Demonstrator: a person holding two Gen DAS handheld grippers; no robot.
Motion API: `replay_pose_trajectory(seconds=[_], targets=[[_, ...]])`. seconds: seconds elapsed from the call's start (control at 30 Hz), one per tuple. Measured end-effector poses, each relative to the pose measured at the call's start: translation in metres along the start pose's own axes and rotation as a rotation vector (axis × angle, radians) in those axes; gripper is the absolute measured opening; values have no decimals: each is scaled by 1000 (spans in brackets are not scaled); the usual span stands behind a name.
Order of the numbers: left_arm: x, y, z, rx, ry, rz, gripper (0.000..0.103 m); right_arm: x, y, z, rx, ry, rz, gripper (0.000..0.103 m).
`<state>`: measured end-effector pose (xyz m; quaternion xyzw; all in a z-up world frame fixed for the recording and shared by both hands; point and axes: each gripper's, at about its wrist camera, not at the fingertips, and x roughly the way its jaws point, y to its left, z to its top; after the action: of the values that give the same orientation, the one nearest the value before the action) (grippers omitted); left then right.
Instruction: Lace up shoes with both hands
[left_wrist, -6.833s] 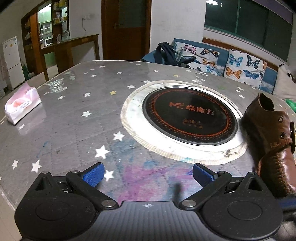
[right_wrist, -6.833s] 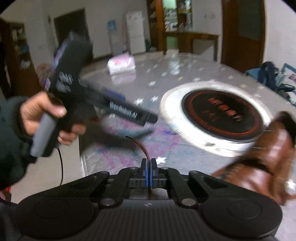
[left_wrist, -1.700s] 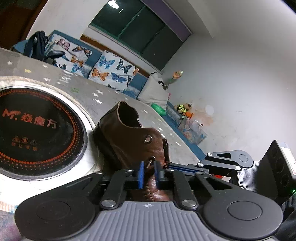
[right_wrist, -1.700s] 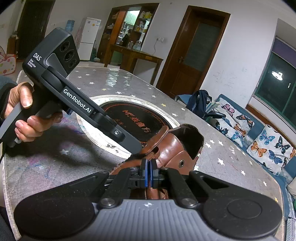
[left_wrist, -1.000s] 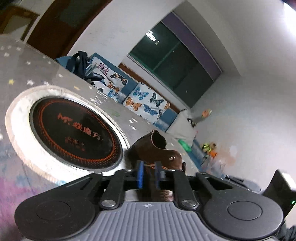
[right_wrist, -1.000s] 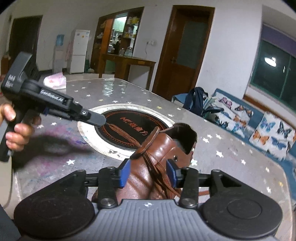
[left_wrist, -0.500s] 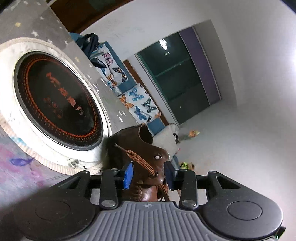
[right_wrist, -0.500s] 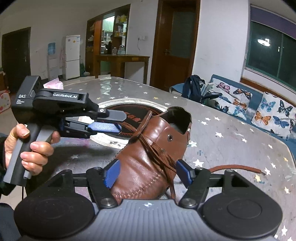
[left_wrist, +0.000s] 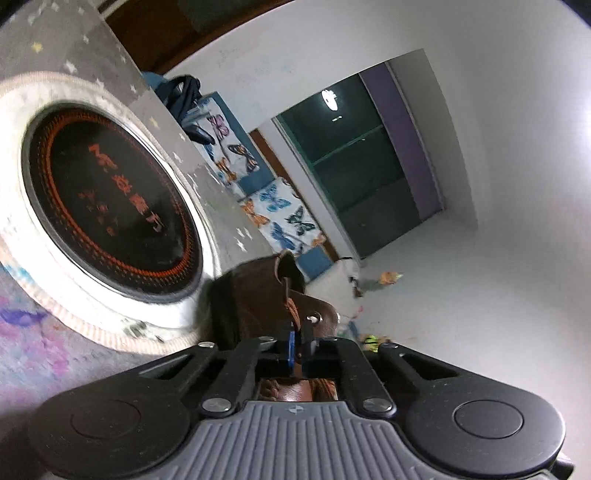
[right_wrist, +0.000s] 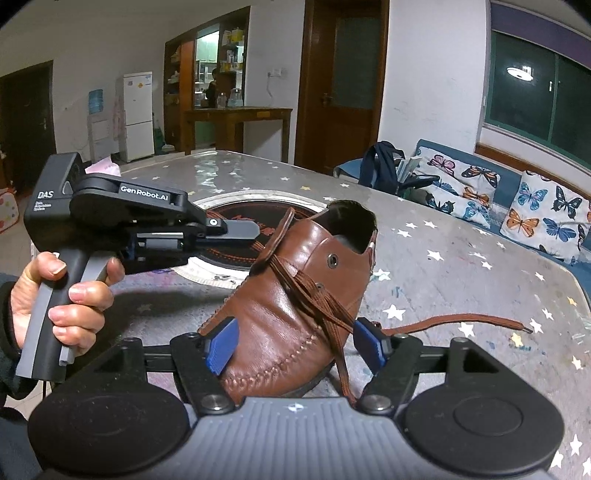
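Note:
A brown leather shoe (right_wrist: 295, 295) stands on the starred table (right_wrist: 461, 266), its toe towards my right gripper. My right gripper (right_wrist: 295, 345) is open and straddles the toe; the left pad lies by the leather, the right pad stands clear next to the crossed laces. One brown lace end (right_wrist: 480, 318) trails on the table to the right. A hand holds my left gripper (right_wrist: 255, 230), which reaches the shoe's far side at a raised lace strand. In the left wrist view, the left gripper (left_wrist: 297, 345) is shut on that lace (left_wrist: 293, 314), in front of the shoe (left_wrist: 255, 302).
A round black hob (left_wrist: 107, 206) with a white rim is set into the table behind the shoe. A sofa with butterfly cushions (right_wrist: 535, 210) and a dark backpack (right_wrist: 380, 162) lie beyond the far edge. A pink tissue pack (right_wrist: 103, 166) sits far left.
My left gripper's jaws, open around the lace half a second ago, have closed on it, and the gripper has rolled. The right jaws have spread wider around the toe.

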<state>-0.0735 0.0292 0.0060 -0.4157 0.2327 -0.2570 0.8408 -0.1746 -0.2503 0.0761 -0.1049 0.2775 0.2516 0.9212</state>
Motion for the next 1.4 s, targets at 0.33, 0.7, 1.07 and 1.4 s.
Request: replay_pose_trajectory(seconds=[0.33, 0.7, 1.07, 1.4], targets=[[-50, -45, 15, 315, -153, 230, 2, -2, 1, -2, 8, 5, -28, 71], [-115, -76, 19, 443, -355, 504, 2, -2, 6, -1, 8, 0, -30, 73], [-140, -93, 20, 579, -481, 714, 2, -3, 6, -3, 9, 1, -32, 73], [-138, -109, 10, 736, -585, 899, 2, -2, 5, -3, 10, -1, -30, 73]])
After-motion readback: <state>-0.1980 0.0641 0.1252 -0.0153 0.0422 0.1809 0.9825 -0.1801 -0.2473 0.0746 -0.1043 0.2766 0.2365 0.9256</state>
